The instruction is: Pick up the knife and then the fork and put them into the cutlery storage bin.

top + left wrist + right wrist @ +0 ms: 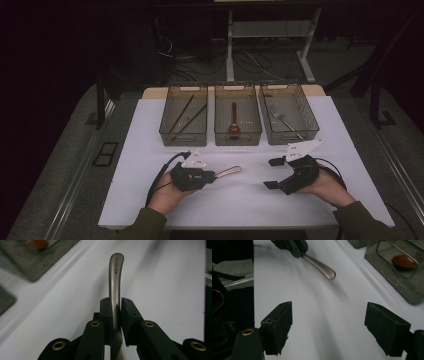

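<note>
Gripping a metal utensil (115,282) between its closed jaws, the left gripper (212,175) is holding the piece just above the white table (150,130), the rounded handle end jutting out beyond the jaw tips toward the right gripper (272,173). The working end is lying hidden back between the jaws, so whether it is a fork, spoon or knife cannot be told. The right gripper is hovering empty, its jaws standing wide apart, well clear of the handle.

Beyond both sets of jaws, three clear bins are sitting in a row: a left bin (183,136) with dark sticks, a middle bin (238,136) with a reddish-brown spoon (234,121), and a right bin (290,135) with a silver fork (282,120).

Judging by its look, the utensil is stiff, smooth steel, light enough for one gripper but slick against the pads. The jaws are pinching the narrow edges of the handle rather than its flat faces, a hold that looks liable to let the piece twist or slide if swung fast. The firmer hold would probably be across the flat of the shank, close to where the weight sits, with the jaws squeezed fully home. It is not fragile, though dropping it would likely send it clattering off the smooth tabletop.
</note>
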Available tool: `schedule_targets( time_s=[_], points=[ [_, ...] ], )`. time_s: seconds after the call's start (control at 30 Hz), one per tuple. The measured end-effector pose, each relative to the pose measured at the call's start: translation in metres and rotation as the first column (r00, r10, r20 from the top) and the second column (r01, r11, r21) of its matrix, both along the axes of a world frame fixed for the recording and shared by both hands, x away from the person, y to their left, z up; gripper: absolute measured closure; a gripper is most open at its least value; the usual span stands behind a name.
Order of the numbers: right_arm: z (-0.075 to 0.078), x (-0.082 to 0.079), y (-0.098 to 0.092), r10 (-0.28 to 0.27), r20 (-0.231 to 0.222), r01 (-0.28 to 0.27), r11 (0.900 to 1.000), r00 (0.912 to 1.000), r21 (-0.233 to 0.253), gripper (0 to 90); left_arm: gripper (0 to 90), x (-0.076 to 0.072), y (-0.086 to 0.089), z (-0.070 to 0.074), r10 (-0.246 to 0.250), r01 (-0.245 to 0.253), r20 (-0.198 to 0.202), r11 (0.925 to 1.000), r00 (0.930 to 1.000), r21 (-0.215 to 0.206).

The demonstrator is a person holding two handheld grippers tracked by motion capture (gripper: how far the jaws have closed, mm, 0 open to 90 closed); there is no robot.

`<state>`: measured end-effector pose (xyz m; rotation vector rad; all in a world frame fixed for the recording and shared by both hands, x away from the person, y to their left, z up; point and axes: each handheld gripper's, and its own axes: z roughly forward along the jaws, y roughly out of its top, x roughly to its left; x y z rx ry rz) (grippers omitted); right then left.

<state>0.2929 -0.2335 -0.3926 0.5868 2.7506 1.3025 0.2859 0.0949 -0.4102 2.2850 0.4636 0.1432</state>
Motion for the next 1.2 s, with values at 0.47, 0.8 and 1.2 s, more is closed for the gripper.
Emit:
schedule_targets(
  time_s=[0.47, 0.8, 1.2],
  points=[
    [-0.009, 0.013, 0.057, 0.242, 0.004, -0.237, 0.954, 0.9704, -0.185, 37.8, 79.3, -0.01, -0.052, 0.003, -0.2, 0.2, 0.014, 0.9794, 0.9797, 0.03],
    [-0.017, 0.007, 0.077, 0.332, -0.024, -0.328, 0.912, 0.943, -0.245, 57.5, 79.2, -0.015, -0.061, 0.007, -0.246, 0.244, 0.044, 0.9689, 0.9683, 0.037],
    [-0.018, -0.002, 0.086, 0.393, 0.012, -0.373, 0.882, 0.9195, -0.289, 76.1, 79.2, -0.017, -0.063, 0.007, -0.264, 0.263, 0.048, 0.9641, 0.9632, 0.037]
  ],
)
